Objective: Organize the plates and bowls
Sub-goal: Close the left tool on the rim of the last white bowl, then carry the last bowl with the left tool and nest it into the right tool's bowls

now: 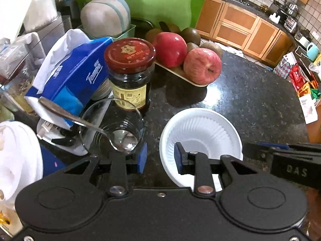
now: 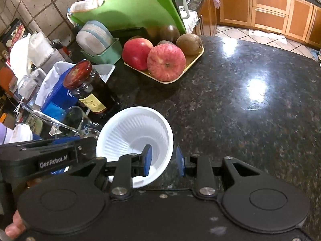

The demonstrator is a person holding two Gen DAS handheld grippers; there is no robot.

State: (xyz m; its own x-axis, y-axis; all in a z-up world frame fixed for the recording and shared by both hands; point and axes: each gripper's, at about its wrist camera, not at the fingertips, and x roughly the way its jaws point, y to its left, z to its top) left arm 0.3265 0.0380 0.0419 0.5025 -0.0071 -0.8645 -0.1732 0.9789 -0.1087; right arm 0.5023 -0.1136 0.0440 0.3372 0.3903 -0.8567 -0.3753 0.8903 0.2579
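The bowl (image 1: pixel 202 132) sits on the counter (image 1: pixel 250 92) at lower centre of both views. The left gripper (image 1: pixel 160 157) and right gripper (image 2: pixel 163 161) each straddle opposite sides of its rim, jaws parted, nothing clamped yet. Judging by this, organizing has barely begun; lifting and placing remain. A glass (image 1: pixel 112 128), jar (image 1: pixel 129 74) and fruit tray (image 2: pixel 192 64) crowd the left and upper centre.

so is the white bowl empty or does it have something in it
Empty: the white bowl shows only bare ribbed walls and base; one right hand-held gripper finger reaches inside its rim.
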